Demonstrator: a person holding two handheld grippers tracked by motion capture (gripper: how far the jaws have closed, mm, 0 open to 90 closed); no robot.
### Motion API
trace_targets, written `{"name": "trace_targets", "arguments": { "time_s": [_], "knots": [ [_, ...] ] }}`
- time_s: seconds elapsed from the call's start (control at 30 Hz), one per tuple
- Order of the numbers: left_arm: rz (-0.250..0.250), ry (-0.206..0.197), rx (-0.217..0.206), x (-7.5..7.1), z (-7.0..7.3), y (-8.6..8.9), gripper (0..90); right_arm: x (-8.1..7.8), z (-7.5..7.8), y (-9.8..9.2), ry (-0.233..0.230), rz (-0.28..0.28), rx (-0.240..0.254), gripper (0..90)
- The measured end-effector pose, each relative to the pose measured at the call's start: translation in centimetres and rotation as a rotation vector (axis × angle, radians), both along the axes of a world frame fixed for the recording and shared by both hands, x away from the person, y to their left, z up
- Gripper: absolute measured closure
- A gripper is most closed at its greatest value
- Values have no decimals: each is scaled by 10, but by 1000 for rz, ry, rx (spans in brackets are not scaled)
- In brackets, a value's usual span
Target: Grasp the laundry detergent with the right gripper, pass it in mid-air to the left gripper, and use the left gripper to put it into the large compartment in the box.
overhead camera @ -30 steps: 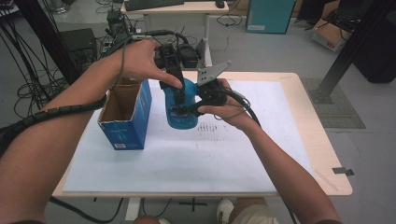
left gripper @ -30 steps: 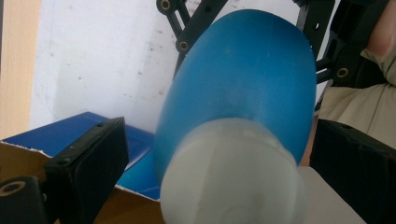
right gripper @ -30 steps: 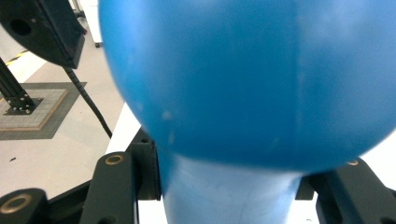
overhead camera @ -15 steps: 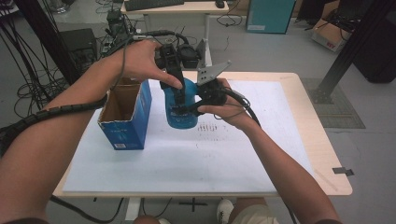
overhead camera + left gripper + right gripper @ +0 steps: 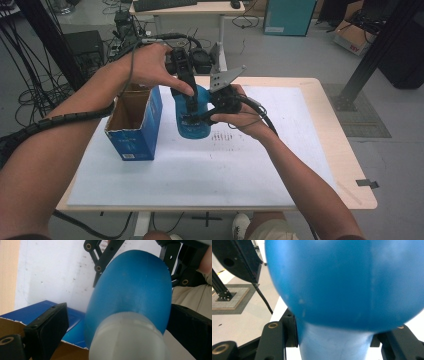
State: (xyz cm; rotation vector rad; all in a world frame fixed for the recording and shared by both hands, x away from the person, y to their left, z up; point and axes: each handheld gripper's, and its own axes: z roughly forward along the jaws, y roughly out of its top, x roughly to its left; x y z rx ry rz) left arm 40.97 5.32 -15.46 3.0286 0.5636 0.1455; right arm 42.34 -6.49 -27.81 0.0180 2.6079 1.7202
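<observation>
A blue bottle (image 5: pixel 192 125) with a white cap (image 5: pixel 125 340) hangs upright above the table, just right of the box. My right gripper (image 5: pixel 207 116) comes in from the right and is shut on it; in the right gripper view its jaws press both sides of the bottle's (image 5: pixel 342 277) narrower part. My left gripper (image 5: pixel 189 102) reaches down from above over the bottle top. In the left gripper view its jaws straddle the cap, and a gap shows between the left pad (image 5: pixel 50 330) and the cap, so it is open.
An open blue cardboard box (image 5: pixel 132 120) stands on the left of the white sheet (image 5: pixel 280 165) that covers the wooden table (image 5: pixel 350 150). Cables trail from both grippers. Desks, boxes and cable bundles lie on the floor behind the table.
</observation>
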Motion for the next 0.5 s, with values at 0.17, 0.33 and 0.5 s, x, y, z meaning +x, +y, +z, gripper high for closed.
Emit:
{"name": "trace_targets", "arguments": {
  "time_s": [0.17, 0.33, 0.5],
  "knots": [
    [0, 1, 7, 0, -1, 0, 52, 0, 0, -1, 4, -4, -3, 442],
    [-3, -2, 5, 1, 0, 0, 52, 2, 0, -1, -14, 7, -11, 442],
    [-2, 3, 4, 1, 0, -1, 52, 1, -1, 0, 1, -6, -4, 442]
  ]
}}
